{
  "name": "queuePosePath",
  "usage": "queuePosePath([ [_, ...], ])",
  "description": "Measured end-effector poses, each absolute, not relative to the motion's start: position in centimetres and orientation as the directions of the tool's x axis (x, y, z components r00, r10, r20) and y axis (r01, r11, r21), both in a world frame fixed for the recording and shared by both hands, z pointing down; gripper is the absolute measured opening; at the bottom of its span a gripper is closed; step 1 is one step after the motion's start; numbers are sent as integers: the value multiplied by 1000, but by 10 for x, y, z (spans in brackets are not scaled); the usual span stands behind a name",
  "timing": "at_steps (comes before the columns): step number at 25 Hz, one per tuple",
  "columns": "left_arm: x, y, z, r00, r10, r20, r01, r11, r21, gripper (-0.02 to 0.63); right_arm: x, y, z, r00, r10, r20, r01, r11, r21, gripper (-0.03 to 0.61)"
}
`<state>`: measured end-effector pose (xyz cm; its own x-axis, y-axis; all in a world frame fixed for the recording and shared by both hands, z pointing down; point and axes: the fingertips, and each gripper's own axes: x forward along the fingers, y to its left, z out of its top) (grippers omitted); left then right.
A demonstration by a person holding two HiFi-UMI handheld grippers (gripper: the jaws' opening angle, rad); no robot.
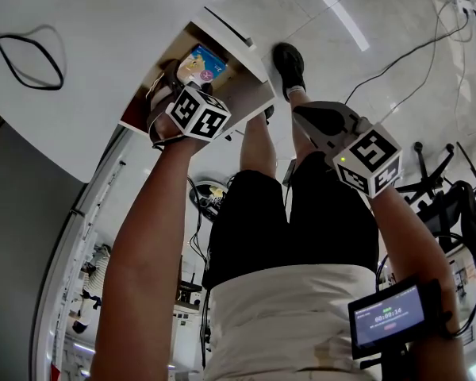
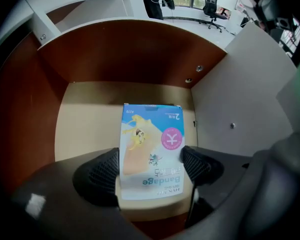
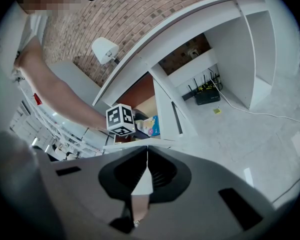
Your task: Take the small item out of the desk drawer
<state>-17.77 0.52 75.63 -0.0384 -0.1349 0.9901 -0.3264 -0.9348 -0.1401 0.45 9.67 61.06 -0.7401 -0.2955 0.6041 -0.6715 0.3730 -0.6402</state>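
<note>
The bandage packet point(image 2: 151, 151), a flat blue and white sachet with a pink round sticker, lies in the open desk drawer point(image 2: 90, 119) on its pale floor, near the front edge and towards the grey right-hand wall. The left gripper point(image 2: 151, 169) reaches down into the drawer and its two ribbed black pads point(image 2: 106, 173) press against the packet's two long edges, so the tongs are clamped on it; whether the packet rests on the drawer floor or is raised off it cannot be told. In the head view the same packet point(image 1: 201, 63) shows just beyond the left gripper's marker cube point(image 1: 198, 112), inside the brown-walled drawer that juts out from under the white desk point(image 1: 103, 70). A black cable point(image 1: 32, 62) loops on the desk top. The right gripper point(image 1: 305, 113) is held well apart from the drawer, over the pale tiled floor point(image 1: 365, 46); in its own view the jaws are pressed together with nothing between them point(image 3: 146, 171). A small screen point(image 1: 389, 316) is strapped to the person's right forearm.
</note>
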Motion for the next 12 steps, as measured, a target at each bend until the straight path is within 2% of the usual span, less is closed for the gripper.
queuePosePath([
  [5, -174, 3, 757, -48, -151, 987, -284, -946, -158, 391, 5, 94, 610, -741, -300, 601, -671, 373, -641, 6],
  [12, -176, 4, 757, -58, -138, 989, -293, -944, -149, 391, 4, 94, 609, -742, -304, 598, -670, 369, -644, 6],
])
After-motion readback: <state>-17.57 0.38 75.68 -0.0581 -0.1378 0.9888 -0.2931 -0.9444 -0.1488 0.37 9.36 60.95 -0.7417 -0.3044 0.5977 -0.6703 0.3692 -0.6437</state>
